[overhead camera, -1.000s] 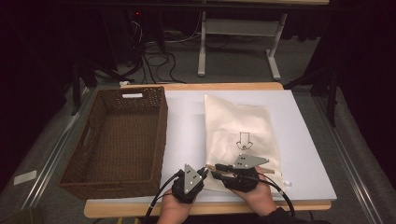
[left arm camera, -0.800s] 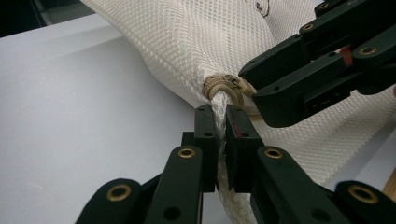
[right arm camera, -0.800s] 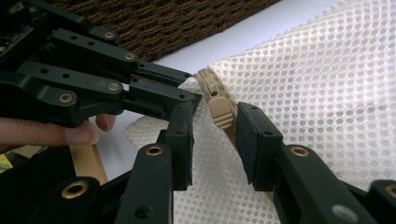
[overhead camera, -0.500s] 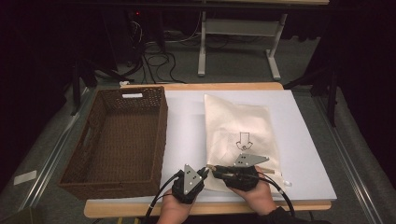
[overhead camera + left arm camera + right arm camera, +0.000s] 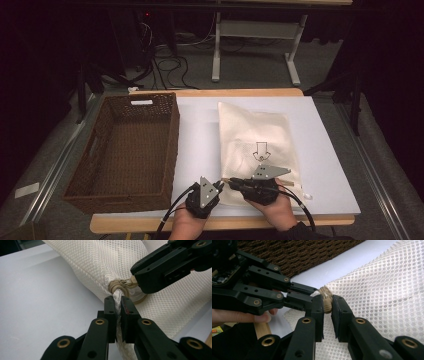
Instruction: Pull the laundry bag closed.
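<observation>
A white mesh bag (image 5: 255,135) lies flat on the white table (image 5: 200,125). My left gripper (image 5: 220,184) is at its near left corner. In the left gripper view this gripper (image 5: 118,300) is shut on the bunched mesh (image 5: 100,262) just below the beige zipper end (image 5: 117,286). My right gripper (image 5: 231,182) meets it tip to tip from the right. Its jaws (image 5: 327,300) have just been closing, and the pads now press on the beige zipper pull (image 5: 327,305) between them. The left gripper (image 5: 312,293) shows close beside the pull.
A deep brown wicker basket (image 5: 172,145) stands on the left of the table, just left of both grippers; its woven wall (image 5: 299,255) is right behind the bag's corner. The table's front edge lies under my hands. Desk legs and cables are on the floor beyond.
Both hands have stayed at the bag's near left corner. The high view is too small to show any jaw movement.
</observation>
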